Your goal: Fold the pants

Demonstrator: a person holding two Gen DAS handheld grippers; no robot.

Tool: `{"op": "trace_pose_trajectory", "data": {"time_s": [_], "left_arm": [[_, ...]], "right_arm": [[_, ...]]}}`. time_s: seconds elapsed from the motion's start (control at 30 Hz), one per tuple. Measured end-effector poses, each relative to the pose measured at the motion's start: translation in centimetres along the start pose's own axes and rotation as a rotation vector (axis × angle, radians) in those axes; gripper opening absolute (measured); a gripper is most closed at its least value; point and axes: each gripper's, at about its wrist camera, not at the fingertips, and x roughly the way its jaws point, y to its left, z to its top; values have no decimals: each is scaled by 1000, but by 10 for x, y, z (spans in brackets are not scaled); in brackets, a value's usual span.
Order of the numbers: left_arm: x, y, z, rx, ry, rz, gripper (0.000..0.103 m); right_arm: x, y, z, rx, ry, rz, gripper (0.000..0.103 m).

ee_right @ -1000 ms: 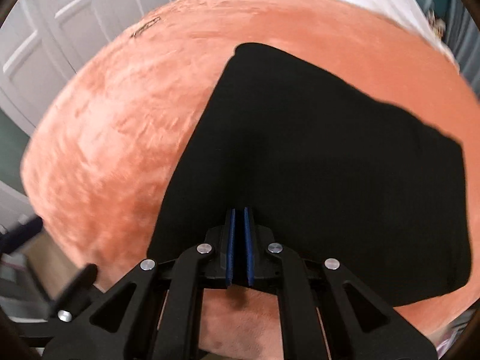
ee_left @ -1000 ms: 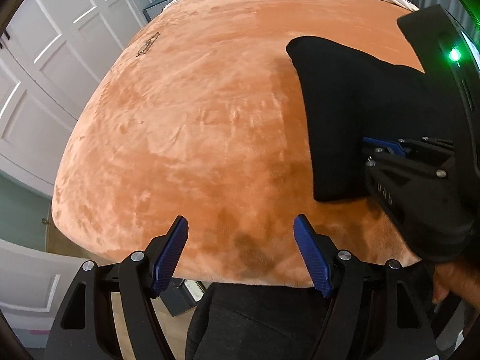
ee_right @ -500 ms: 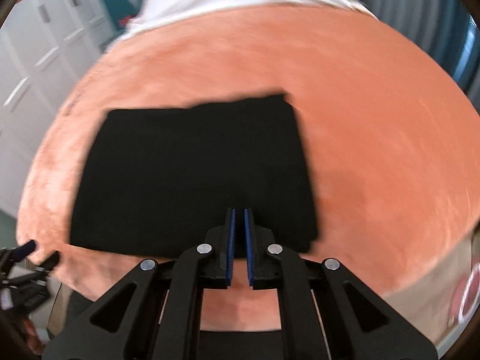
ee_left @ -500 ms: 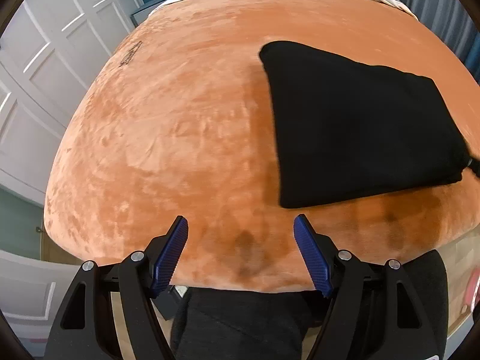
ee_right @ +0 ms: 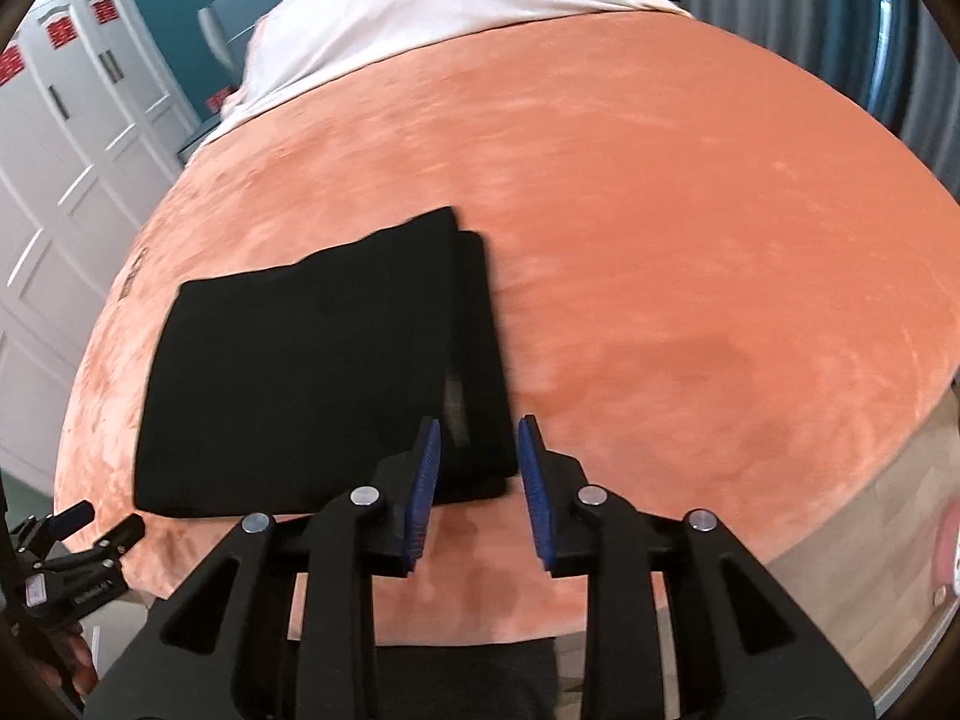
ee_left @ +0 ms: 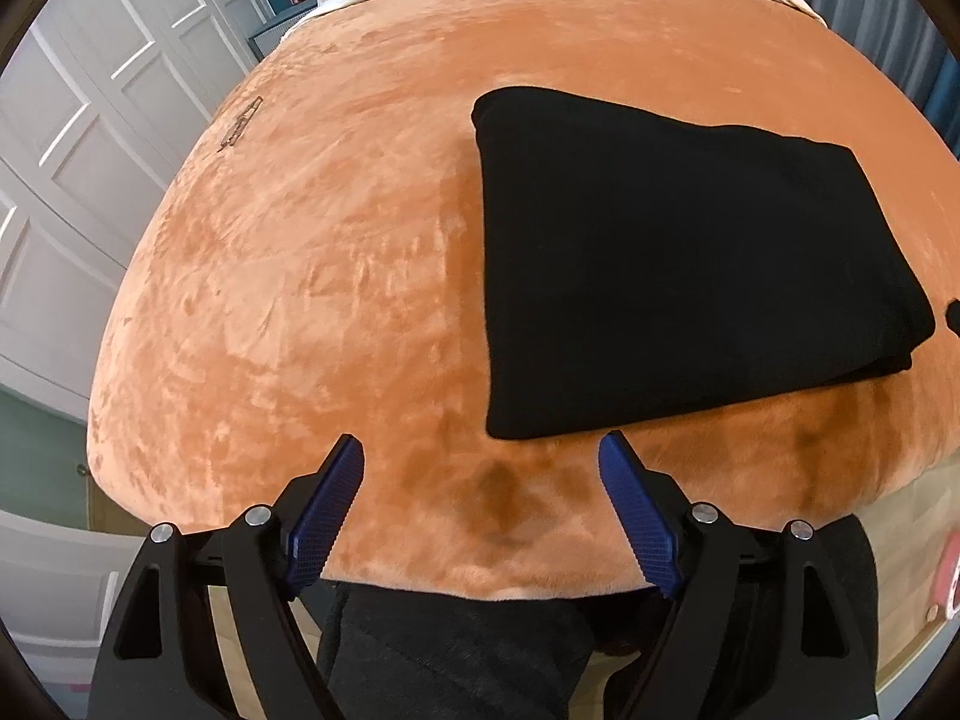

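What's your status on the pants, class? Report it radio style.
Left gripper open, empty, over the blanket. Right gripper open, empty, at the pants' near corner. Pants folded, lying flat. Nothing in the way.

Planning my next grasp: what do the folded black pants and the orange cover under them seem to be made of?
Folded black pants: soft matte fabric, likely a knit or fleece; no sheen, rounded thick fold edges, weave too dark to tell. Orange bed cover: plush velvety pile, probably fleece; light and dark brush marks shift across its nap.
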Motion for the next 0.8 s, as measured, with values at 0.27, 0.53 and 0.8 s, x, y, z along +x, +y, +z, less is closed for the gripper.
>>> {"op": "trace_pose_trajectory", "data": {"time_s": [0.27, 0.53, 0.8], "left_arm": [[8, -16, 17, 30, -6, -2, 79], [20, -21, 27, 37, 10, -6, 82], [34, -21, 33, 39, 31, -28, 83]], "right_arm": [[22, 41, 55, -115, -33, 100, 26], [105, 70, 86, -250, 80, 22, 20], [96, 44, 90, -169, 47, 1, 15]]}}
